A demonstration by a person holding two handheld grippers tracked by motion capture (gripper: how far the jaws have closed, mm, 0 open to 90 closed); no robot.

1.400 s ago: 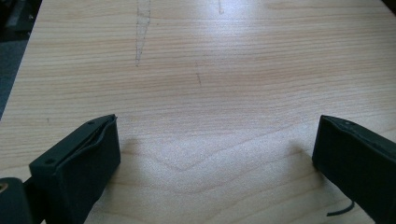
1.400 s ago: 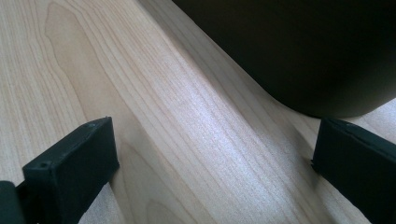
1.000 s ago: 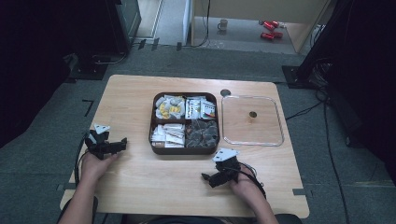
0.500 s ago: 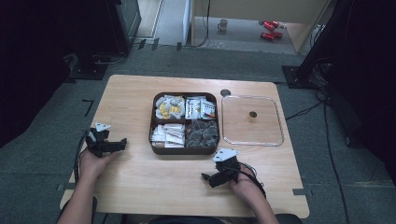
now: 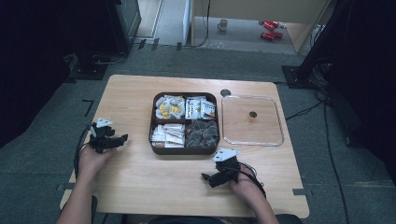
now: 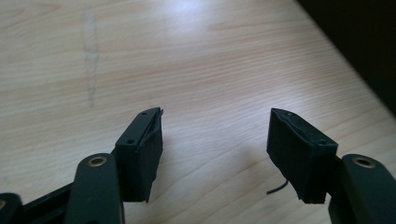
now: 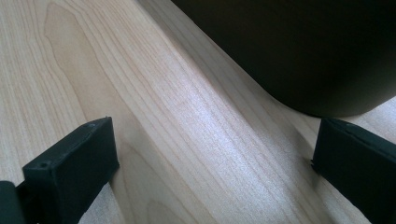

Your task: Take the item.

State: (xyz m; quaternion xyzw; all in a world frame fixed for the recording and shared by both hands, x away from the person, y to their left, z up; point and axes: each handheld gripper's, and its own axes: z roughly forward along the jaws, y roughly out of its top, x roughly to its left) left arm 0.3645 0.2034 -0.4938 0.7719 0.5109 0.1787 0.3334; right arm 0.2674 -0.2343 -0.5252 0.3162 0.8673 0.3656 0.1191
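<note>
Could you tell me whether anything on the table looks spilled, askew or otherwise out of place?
Nothing stands out. The brown tray sits square with its packets inside the four compartments, and the clear lid lies flat beside it.

1. Looks like a lab or studio set up for recording, not a home.
2. Lone light wooden table (image 5: 140, 186) standing on grey carpet (image 5: 42, 154), ringed by black curtains (image 5: 42, 51) on both sides.
3. Dark stand bases (image 5: 91, 70) and loose cables (image 5: 327, 135) trailing over the floor around the table.
4. Tape marks (image 5: 88, 103) stuck to the carpet beside the table.
5. Mug (image 5: 223, 23) left on the floor beyond.
</note>
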